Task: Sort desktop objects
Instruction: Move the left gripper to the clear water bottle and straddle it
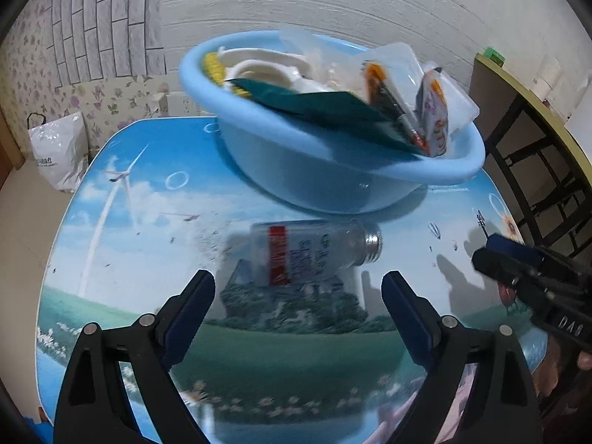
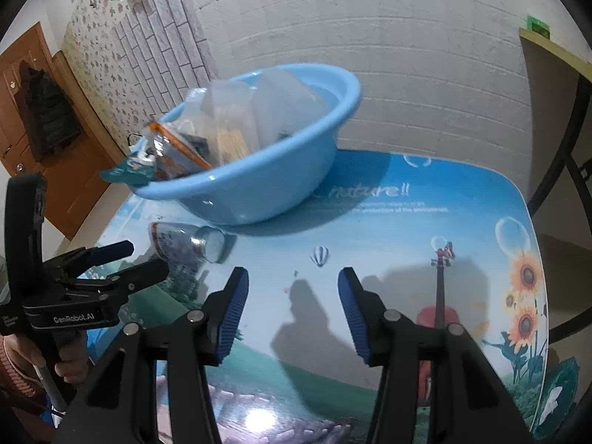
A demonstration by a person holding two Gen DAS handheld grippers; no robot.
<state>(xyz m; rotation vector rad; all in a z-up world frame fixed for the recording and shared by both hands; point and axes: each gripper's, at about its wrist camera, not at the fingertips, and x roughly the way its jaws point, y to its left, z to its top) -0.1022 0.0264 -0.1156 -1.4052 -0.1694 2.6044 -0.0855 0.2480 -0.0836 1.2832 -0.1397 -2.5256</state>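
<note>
Printed with meadow, sky and sunflowers, the tabletop (image 1: 111, 222) fills the foreground. Nearest, the left gripper (image 1: 298, 288) hangs with jaws wide apart and empty, lined up on a clear bottle (image 1: 314, 251) lying on its side, red label up, threaded neck bare; probably next to be sorted. The right gripper (image 2: 292, 288), half open, holds nothing. Behind, a blue basin (image 1: 370, 185) already holds packets. "nature!!" reads on the tabletop.

table (image 1: 111, 222): landscape print, filling frame centre | lying on it: 1 blue basin (image 1: 296, 170) upper centre; 1 clear bottle (image 1: 314, 251) sideways just below
</note>
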